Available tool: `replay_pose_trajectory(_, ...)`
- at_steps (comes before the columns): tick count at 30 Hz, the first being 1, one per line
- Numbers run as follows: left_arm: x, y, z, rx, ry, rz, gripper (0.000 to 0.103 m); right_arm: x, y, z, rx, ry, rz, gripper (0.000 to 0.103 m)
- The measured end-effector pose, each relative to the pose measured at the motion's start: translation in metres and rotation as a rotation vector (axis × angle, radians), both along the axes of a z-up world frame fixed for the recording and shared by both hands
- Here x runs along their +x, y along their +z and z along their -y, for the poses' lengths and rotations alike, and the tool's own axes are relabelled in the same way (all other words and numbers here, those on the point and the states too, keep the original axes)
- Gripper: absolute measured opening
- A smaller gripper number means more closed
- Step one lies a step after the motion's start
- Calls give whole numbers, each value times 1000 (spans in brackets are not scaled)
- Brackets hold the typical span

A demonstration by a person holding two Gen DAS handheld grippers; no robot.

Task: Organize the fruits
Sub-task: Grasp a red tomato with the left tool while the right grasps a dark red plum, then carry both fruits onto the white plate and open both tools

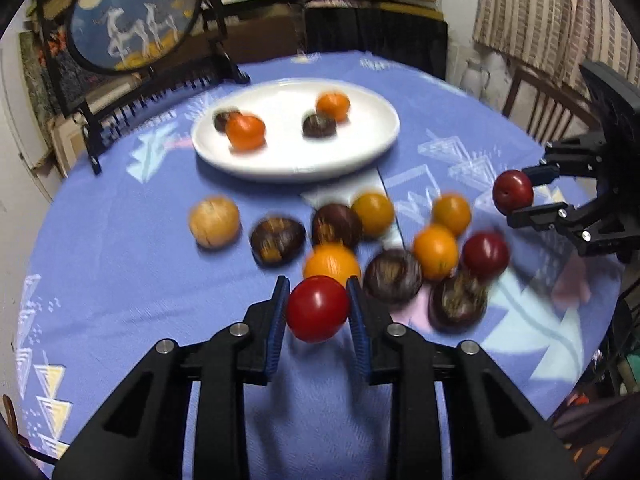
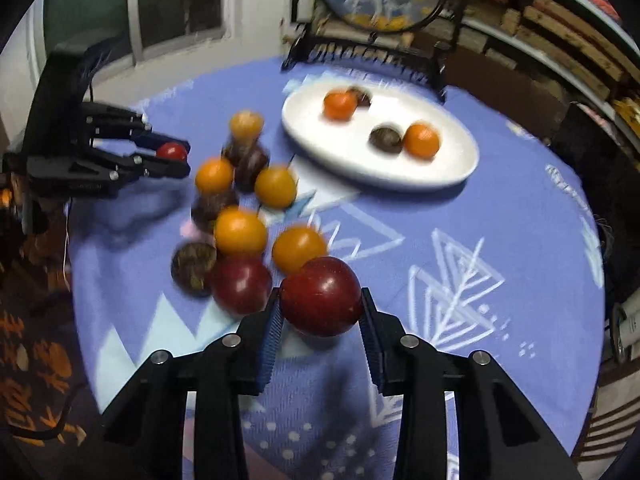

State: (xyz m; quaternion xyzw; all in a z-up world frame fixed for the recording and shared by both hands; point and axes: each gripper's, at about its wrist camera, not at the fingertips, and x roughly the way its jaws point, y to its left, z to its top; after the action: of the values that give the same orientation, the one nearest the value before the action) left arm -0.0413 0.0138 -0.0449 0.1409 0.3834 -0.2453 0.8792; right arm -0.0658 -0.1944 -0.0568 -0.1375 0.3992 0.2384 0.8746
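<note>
My left gripper (image 1: pixel 318 294) is shut on a bright red fruit (image 1: pixel 317 308), held above the blue tablecloth. My right gripper (image 2: pixel 320 300) is shut on a dark red fruit (image 2: pixel 321 296); it also shows at the right edge of the left wrist view (image 1: pixel 513 192). The left gripper shows in the right wrist view (image 2: pixel 176 156) with its red fruit (image 2: pixel 172 151). A white oval plate (image 1: pixel 360 152) at the back holds two oranges and two dark brown fruits. Several orange, dark brown and red fruits lie loose on the cloth (image 1: pixel 436 252), plus one tan fruit (image 1: pixel 214 222).
A round painted screen on a black stand (image 1: pixel 132 16) stands at the table's back left. A wooden chair (image 1: pixel 536 108) is beyond the right edge. Stacked shelves and a curtain lie behind. The round table's edge (image 1: pixel 44 220) curves close on the left.
</note>
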Motion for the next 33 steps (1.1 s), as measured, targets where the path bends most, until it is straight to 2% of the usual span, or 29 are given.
replay_pose_trajectory(7, 34, 50, 17, -41, 131, 92, 28, 24, 45, -7, 142, -73, 100, 38)
replay_pose_trajectory(13, 71, 72, 39, 15, 256, 183, 28, 63, 59, -17, 210, -134, 129, 38)
replay_pose_trajectory(21, 117, 66, 54, 29, 307, 179, 28, 104, 61, -19, 261, -162, 132, 38)
replay_pose_trajectory(33, 163, 44, 66, 70, 334, 150, 28, 145, 47, -11, 267, -189, 96, 38)
